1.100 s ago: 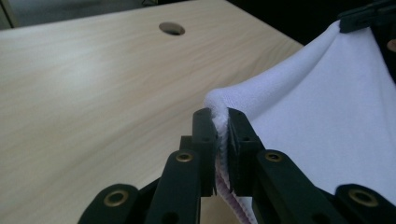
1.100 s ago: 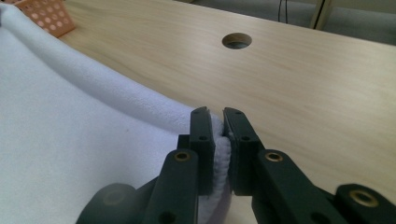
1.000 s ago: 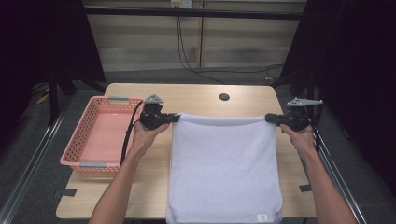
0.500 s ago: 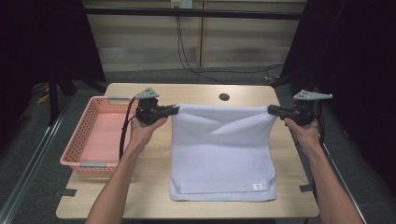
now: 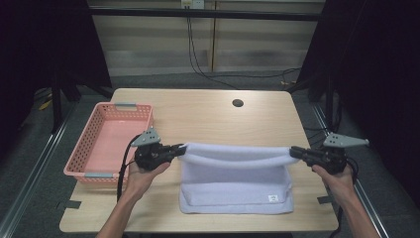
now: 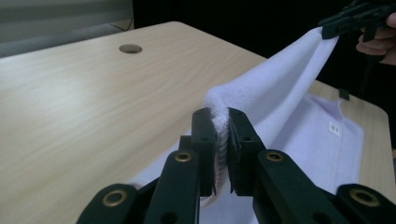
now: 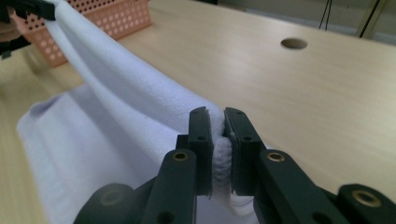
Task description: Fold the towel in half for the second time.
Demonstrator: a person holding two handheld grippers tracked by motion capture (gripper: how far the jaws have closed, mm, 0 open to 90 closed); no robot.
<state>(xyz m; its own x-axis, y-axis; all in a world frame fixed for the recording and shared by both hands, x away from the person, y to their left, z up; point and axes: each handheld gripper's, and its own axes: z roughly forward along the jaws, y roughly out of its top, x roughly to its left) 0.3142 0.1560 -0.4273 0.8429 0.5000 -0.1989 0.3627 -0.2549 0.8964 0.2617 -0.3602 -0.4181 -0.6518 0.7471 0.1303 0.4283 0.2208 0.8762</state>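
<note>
High view: pink basket (image 5: pixel 106 144) at table's (image 5: pixel 208 114) left, holding nothing. Towel (image 5: pixel 233 176) mid-table, far edge drawn nearer than before.
Left gripper (image 6: pixel 219 140) view: clamped on towel corner.
Right gripper (image 7: pixel 218 144) view: likewise.

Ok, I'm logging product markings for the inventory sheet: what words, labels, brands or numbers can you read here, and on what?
Nothing is legible.
Towel: a small white tag near its front right corner, also seen in the left gripper view; its dark marks are too small and blurred to read.
Pink basket: no lettering visible.
Table: no lettering visible.
</note>
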